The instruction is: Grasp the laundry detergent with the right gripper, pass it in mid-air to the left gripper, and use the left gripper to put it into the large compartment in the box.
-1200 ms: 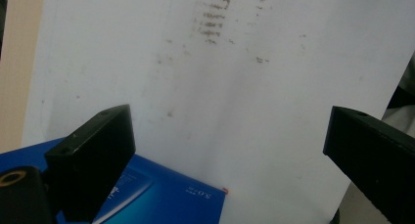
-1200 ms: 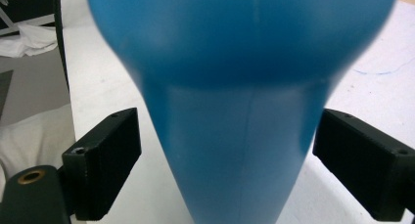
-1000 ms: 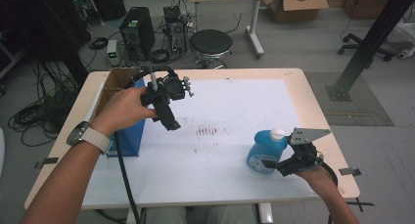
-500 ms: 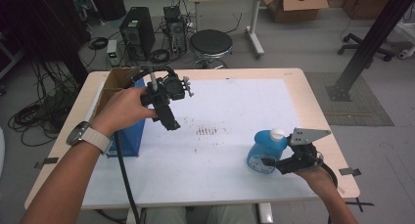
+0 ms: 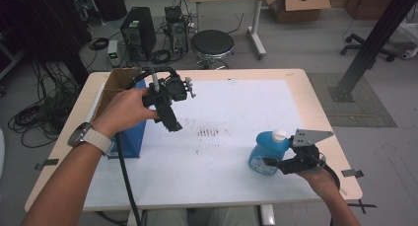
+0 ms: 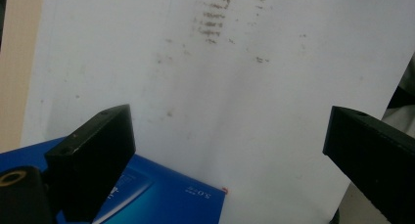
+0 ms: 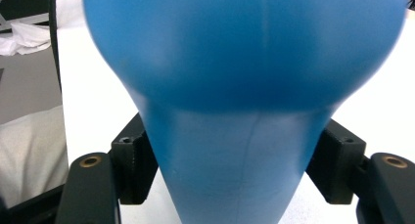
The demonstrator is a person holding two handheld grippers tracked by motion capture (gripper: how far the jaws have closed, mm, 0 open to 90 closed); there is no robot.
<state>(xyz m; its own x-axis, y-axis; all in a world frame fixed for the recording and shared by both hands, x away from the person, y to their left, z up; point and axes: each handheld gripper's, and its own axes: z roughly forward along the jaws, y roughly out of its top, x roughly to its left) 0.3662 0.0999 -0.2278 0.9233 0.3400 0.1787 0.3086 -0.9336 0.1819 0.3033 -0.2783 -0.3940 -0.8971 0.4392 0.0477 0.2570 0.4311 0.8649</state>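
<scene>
A blue bottle with a white cap stands on the white sheet at the front right. My right gripper reaches it from the right. Its jaws have just been closing, and in the right gripper view both pads press on the narrow part of the bottle. My left gripper hangs in a hand above the sheet's left side, pointing down. It is open with nothing between its jaws, over the sheet beside a blue box.
The blue box stands at the table's left with an open cardboard box behind it. Dark smudge marks sit mid-sheet. A black cable hangs from the left gripper over the front edge. A stool and computers stand beyond the table.
Both hands and the bottle stay where they were. The right gripper's jaws look a little closer around the bottle.
</scene>
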